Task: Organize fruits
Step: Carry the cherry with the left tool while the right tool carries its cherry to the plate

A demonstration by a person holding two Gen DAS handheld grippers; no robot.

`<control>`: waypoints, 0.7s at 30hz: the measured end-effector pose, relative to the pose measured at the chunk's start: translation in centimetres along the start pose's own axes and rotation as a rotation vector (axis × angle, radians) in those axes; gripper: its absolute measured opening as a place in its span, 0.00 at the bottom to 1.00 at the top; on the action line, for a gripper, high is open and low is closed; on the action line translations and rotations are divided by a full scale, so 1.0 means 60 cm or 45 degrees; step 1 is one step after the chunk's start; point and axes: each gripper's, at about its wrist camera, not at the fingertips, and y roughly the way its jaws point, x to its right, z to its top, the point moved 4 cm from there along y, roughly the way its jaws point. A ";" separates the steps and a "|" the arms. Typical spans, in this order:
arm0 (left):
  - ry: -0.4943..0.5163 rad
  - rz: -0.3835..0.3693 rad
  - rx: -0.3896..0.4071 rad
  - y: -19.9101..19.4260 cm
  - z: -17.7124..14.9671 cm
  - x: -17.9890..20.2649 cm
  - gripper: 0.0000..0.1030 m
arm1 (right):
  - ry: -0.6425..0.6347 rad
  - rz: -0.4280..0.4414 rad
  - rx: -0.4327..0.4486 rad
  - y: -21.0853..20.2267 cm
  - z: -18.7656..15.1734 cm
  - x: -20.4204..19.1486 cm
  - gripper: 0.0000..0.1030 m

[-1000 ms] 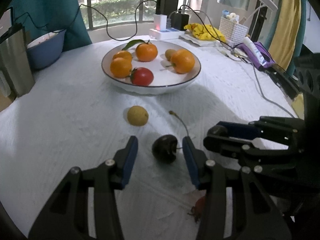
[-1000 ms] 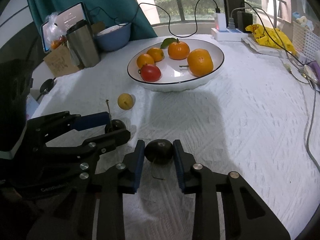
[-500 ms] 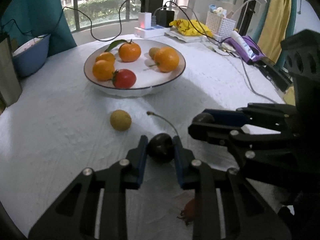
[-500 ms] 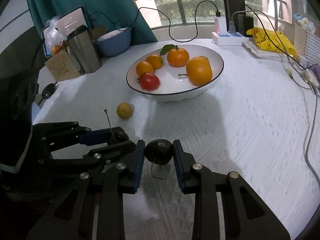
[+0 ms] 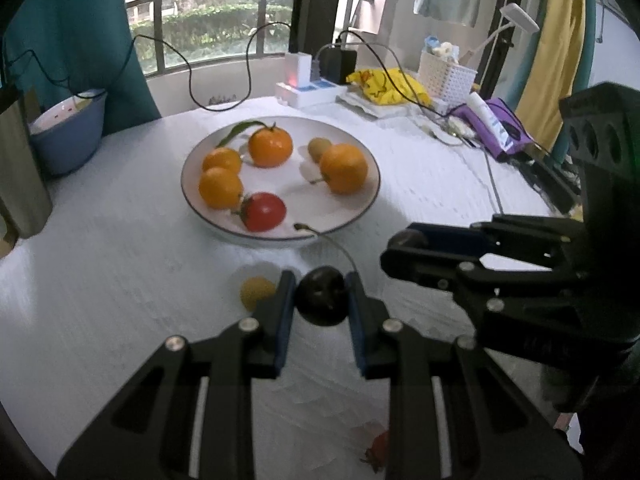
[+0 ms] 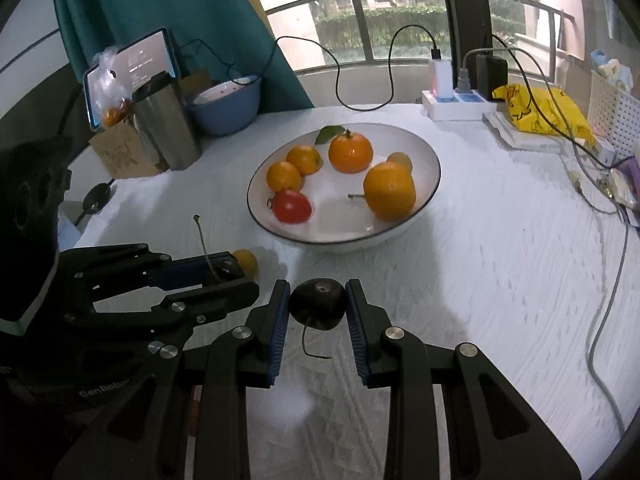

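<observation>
A soft, light dark round cherry point(image 5: 320, 300) is pinched across its middle by the left claw point(image 5: 320, 304); another point(image 6: 318, 308) is pinched likewise by the right claw point(image 6: 318, 312); bruising is judged likely.

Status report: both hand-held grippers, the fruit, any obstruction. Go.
Left hand-held gripper shut on a dark cherry. Right hand-held gripper shut on second dark cherry. White bowl ahead, path clear. Small yellow fruit on cloth.
</observation>
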 end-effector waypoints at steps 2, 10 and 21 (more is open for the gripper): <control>-0.006 -0.001 0.003 0.000 0.005 -0.003 0.25 | -0.002 0.000 0.005 0.001 0.005 0.001 0.29; -0.005 0.000 0.016 0.008 0.026 -0.008 0.25 | -0.008 0.000 0.021 0.005 0.032 0.012 0.29; -0.017 -0.004 0.028 0.037 0.056 -0.021 0.25 | 0.003 -0.001 0.039 0.020 0.063 0.035 0.29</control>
